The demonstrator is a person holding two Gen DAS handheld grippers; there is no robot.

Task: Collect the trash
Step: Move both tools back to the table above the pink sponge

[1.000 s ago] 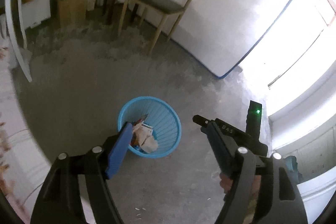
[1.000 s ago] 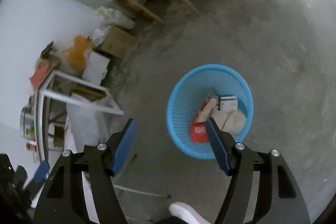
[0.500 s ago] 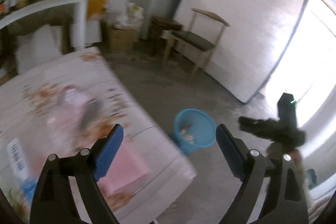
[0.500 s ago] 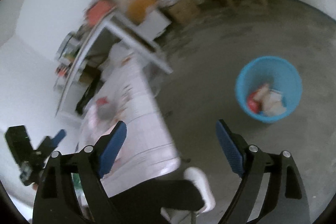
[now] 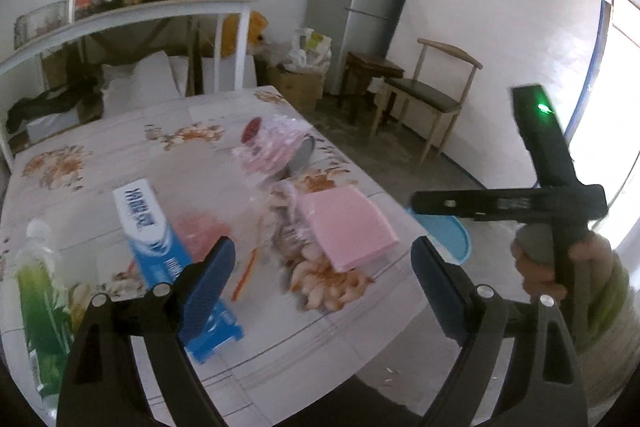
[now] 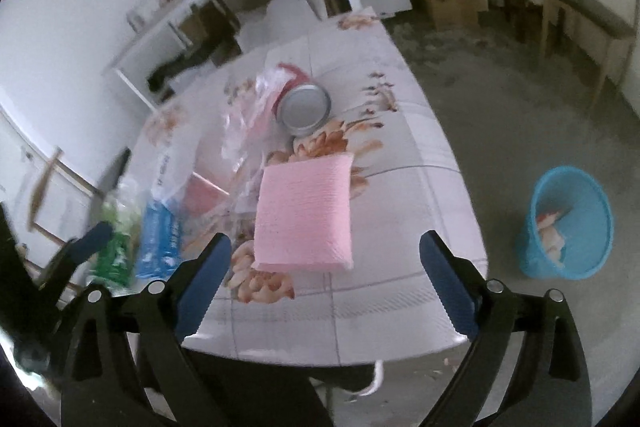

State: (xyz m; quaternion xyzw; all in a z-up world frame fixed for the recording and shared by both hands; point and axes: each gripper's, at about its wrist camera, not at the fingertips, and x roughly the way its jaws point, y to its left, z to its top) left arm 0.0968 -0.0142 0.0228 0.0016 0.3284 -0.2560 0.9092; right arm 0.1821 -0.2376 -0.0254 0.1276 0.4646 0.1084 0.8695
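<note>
Step in hand looks like reaching for the next bit of trash: left gripper (image 5: 322,281) jaws spread and empty, right gripper (image 6: 324,269) jaws opening with nothing between them, both over the table (image 6: 400,315). Next move probably calls for lowering onto the pink packet (image 6: 304,215) (flat, square, near the table's front edge), then carrying it to the blue bin (image 6: 568,223) on the floor beside the table.

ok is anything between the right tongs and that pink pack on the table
Nothing visible. The right tongs are opening, empty, over the near table edge, and the pink pack lies just ahead on top of the clutter, its top bare.
</note>
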